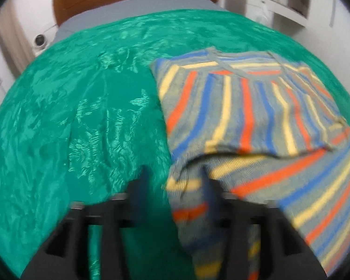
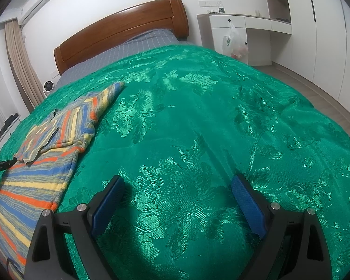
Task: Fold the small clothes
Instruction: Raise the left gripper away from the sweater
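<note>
A small striped garment [image 1: 252, 116] in grey, blue, orange and yellow lies on the green bedspread [image 1: 81, 107], partly folded, its top part laid over the lower part. My left gripper [image 1: 175, 179] hovers at its left edge, fingers apart, the garment's near-left corner between and under them; the view is blurred. In the right wrist view the garment [image 2: 49, 144] lies at the far left, and my left gripper's tip [image 2: 4, 163] shows at its edge. My right gripper [image 2: 177, 186] is open and empty over bare bedspread [image 2: 198, 121], to the right of the garment.
A wooden headboard [image 2: 119, 30] and grey sheet [image 2: 133, 46] lie at the far end of the bed. A white desk [image 2: 242, 21] with a hanging plastic bag [image 2: 235, 42] and white wardrobes [image 2: 326, 35] stand at the right. Curtains [image 2: 21, 63] and a small fan [image 2: 48, 86] stand at the left.
</note>
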`<state>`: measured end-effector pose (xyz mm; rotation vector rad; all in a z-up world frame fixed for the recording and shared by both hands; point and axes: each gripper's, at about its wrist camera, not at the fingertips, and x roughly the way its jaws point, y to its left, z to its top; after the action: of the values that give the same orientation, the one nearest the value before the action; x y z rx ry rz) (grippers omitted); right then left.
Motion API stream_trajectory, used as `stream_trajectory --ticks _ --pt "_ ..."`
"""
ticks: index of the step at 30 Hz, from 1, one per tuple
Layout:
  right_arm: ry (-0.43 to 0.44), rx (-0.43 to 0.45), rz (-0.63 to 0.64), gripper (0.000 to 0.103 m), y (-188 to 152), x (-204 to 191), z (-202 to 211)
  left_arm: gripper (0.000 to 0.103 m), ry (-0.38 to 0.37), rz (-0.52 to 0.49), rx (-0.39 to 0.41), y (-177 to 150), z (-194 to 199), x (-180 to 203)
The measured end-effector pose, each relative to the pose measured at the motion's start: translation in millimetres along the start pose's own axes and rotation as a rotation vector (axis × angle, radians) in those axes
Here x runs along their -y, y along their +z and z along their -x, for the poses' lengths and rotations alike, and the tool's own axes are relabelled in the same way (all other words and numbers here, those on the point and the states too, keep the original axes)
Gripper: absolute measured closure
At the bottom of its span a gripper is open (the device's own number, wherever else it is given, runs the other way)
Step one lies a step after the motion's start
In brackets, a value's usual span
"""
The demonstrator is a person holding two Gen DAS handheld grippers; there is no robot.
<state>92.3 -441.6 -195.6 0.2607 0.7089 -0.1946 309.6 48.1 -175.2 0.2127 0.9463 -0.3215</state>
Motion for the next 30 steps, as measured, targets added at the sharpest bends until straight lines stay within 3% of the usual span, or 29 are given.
stream_trajectory --ticks 2,5,8,11,12,13,14,16,20,24,26,27,28,30 --pt "0.000 0.000 0.000 0.011 0.0 0.0 0.0 0.030 -0.061 0.007 0.038 -8.9 25.5 -15.5" --pt "-0.001 0.001 0.001 0.010 0.0 -0.3 0.2 0.030 -0.175 0.137 0.054 20.0 27.4 -48.6" --pt "-0.005 -0.002 0.003 0.010 0.0 -0.4 0.5 0.030 -0.232 0.243 0.004 52.3 -1.9 -62.1" --pt "-0.013 -0.005 0.010 0.010 0.5 -2.0 0.4 0.037 -0.252 0.271 -0.088 69.0 -36.6 -54.3" --pt "-0.014 -0.005 0.011 0.010 0.5 -2.4 0.2 0.056 -0.282 0.286 -0.127 71.9 -51.2 -49.4" --pt "-0.014 -0.005 0.011 0.010 0.5 -2.3 0.0 0.101 -0.302 0.292 -0.144 69.0 -56.8 -43.2" --pt "-0.013 -0.005 0.010 0.010 0.5 -2.4 0.1 0.098 -0.275 0.285 -0.154 68.6 -62.0 -37.3" --pt "-0.012 -0.004 0.010 0.010 0.4 -2.4 -0.1 0.099 -0.170 0.274 -0.099 66.7 -55.5 -34.9" --pt "-0.010 -0.002 0.009 0.010 0.2 -2.0 -0.4 0.100 -0.095 0.350 -0.066 56.5 -56.4 -37.7" --pt "-0.011 -0.003 0.009 0.010 0.1 -2.0 -0.7 0.091 -0.055 0.337 -0.053 49.9 -51.0 -26.8" --pt "-0.010 -0.002 0.009 0.010 0.2 -2.1 -0.6 0.070 -0.044 0.336 -0.044 43.2 -37.9 -26.5" --pt "-0.010 -0.003 0.009 0.010 0.2 -2.1 -0.6 0.045 -0.027 0.328 -0.027 37.6 -25.0 -27.0" --pt "-0.010 -0.002 0.009 0.010 0.2 -2.0 -0.5 0.027 -0.012 0.320 -0.003 32.6 -13.1 -29.2" --pt "-0.011 -0.003 0.010 0.010 0.2 -2.2 -0.7 0.017 0.005 0.295 0.059 12.9 17.1 -33.5"
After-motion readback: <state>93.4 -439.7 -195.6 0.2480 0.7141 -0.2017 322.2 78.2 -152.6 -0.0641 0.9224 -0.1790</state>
